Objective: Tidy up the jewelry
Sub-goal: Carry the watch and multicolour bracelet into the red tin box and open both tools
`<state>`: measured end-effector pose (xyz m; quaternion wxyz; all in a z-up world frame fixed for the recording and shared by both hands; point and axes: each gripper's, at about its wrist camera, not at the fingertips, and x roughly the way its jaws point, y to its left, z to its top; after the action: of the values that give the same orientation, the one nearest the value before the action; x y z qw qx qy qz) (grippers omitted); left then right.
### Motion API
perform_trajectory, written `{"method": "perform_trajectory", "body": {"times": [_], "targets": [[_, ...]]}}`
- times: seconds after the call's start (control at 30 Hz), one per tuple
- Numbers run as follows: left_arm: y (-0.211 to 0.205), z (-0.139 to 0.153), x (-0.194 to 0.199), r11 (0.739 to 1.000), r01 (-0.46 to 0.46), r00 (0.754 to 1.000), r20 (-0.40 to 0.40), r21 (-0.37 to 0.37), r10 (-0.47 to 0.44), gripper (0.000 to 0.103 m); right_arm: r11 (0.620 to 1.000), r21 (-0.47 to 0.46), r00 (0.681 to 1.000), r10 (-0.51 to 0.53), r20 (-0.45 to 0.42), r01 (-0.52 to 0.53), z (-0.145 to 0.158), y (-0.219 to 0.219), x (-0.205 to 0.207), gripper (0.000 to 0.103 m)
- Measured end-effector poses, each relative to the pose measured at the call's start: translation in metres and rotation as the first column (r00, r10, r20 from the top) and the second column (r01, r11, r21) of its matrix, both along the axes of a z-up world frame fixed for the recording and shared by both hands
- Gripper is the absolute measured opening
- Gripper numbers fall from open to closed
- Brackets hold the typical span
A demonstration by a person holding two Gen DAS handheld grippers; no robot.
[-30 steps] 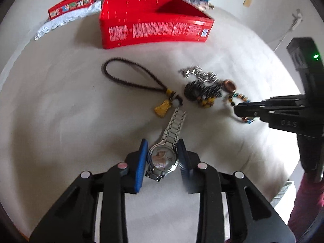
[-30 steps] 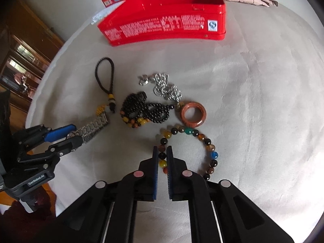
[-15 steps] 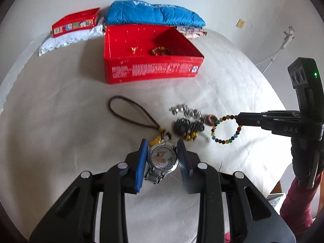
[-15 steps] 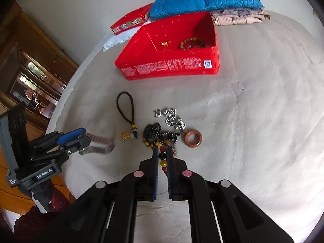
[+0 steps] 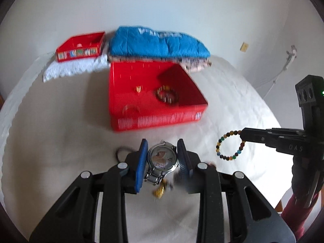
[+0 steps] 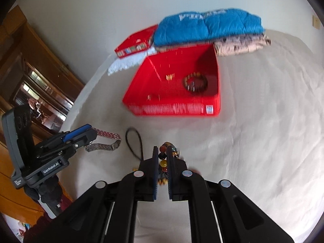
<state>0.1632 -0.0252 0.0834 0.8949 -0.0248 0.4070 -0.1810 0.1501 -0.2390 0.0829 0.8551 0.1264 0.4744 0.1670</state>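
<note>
- wristwatch (image 5: 161, 159) is held by its case between the blue pads of the left gripper (image 5: 161, 160), the jaws closed to the case width; the metal band (image 6: 105, 140) is seen hanging loose and clear of the bedcover in the right wrist view.
- beaded bracelet (image 5: 229, 146) is pinched at one spot by the nearly closed right gripper (image 6: 162, 162), the rest of the loop dangling in the air.
- red tin (image 5: 154, 99) lies open ahead of both tools on the white bedcover (image 5: 50, 141), with a bead bracelet and a small gold piece already inside.
- dark cord loop (image 6: 133, 141) and a few other pieces are left on the cover below the grippers, partly hidden.
- watch is judged fairly heavy and rigid at the case, slippery on polished metal, with a glass face that could be scratched; the case sides are the sound place to hold.
- bracelet is judged light and limp, likely on elastic; it can swing and roll between the pads, so a single bead is best kept clamped.
</note>
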Motion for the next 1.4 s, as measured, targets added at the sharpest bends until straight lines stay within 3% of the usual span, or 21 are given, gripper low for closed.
{"method": "perform_trajectory", "body": {"times": [0.17,0.33,0.5,0.67,0.93,1.0,1.03,1.07,1.13,1.27,1.4], "targets": [[-0.005,0.021,0.038,0.999,-0.011,0.999,0.04,-0.039,0.013,0.028,1.0,-0.004,0.998,-0.017,0.057,0.017,0.022,0.005,0.037,0.007],[-0.012,0.022,0.088,0.995,-0.029,0.997,0.066,-0.094,0.035,0.028,0.999,0.008,0.996,-0.047,0.08,0.047,0.022,0.01,0.091,0.007],[-0.018,-0.002,0.14,0.992,-0.056,0.997,0.048,-0.117,0.062,0.028,0.997,0.0,0.993,-0.083,0.086,0.083,-0.002,0.015,0.14,0.007],[-0.016,-0.046,0.187,0.992,-0.077,0.996,-0.059,-0.097,0.072,0.028,0.998,0.012,0.997,-0.061,0.056,0.06,-0.034,0.029,0.179,0.007],[-0.022,-0.072,0.204,0.996,-0.086,0.991,-0.103,-0.025,0.083,0.029,0.997,-0.043,0.998,-0.058,-0.004,0.058,-0.077,0.03,0.205,0.007],[-0.024,-0.076,0.207,0.997,-0.078,0.99,-0.12,-0.017,0.076,0.03,0.995,-0.082,0.998,-0.059,0.005,0.059,-0.077,0.028,0.205,0.013],[-0.023,-0.076,0.206,0.997,-0.079,0.99,-0.117,-0.018,0.077,0.032,0.994,-0.086,0.997,-0.072,0.016,0.073,-0.076,0.024,0.203,0.017],[-0.022,-0.074,0.206,0.997,-0.082,0.991,-0.11,-0.015,0.08,0.041,0.992,-0.092,0.996,-0.083,0.028,0.085,-0.073,0.022,0.202,0.022],[-0.02,-0.068,0.202,0.996,-0.093,0.992,-0.089,-0.019,0.091,0.048,0.992,-0.087,0.995,-0.088,0.046,0.092,-0.068,0.017,0.199,0.022],[-0.018,-0.056,0.193,0.995,-0.095,0.993,-0.066,-0.026,0.093,0.048,0.992,-0.08,0.993,-0.097,0.074,0.103,-0.055,0.012,0.19,0.022],[-0.022,-0.051,0.185,0.995,-0.101,0.992,-0.07,0.005,0.101,0.06,0.989,-0.1,0.991,-0.104,0.081,0.111,-0.05,0.013,0.184,0.022]]}}
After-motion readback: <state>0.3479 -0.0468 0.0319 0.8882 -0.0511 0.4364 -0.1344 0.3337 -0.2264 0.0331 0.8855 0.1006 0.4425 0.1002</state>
